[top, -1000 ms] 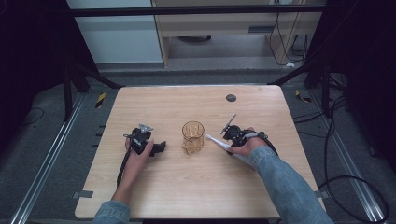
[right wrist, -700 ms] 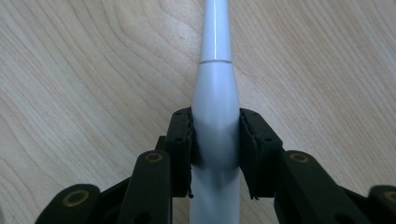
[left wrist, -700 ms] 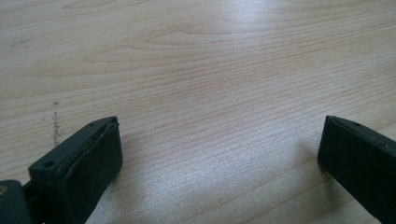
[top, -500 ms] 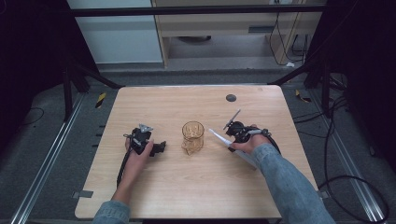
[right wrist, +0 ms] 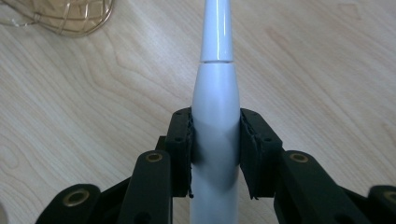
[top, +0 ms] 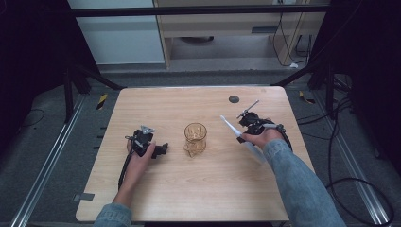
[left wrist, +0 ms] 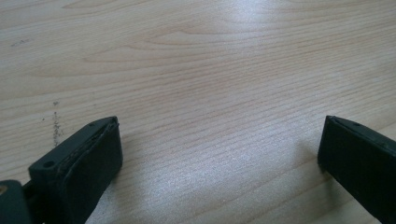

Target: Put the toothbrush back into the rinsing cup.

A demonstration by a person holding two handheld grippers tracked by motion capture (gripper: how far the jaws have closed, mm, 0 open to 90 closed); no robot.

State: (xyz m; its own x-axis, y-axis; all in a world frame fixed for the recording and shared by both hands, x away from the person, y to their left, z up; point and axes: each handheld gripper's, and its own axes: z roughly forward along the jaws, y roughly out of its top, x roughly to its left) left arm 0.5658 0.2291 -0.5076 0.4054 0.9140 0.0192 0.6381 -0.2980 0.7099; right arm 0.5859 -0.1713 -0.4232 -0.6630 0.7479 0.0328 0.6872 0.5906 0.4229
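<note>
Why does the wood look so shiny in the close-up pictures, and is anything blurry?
Left gripper view: overhead light glares pale off the table, far grain soft. Right gripper view: a bright streak runs down the white toothbrush; the gold wire cup is slightly blurred.

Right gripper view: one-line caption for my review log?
Right gripper clamps a white toothbrush-like handle above the wooden table, gold wire cup ahead.
</note>
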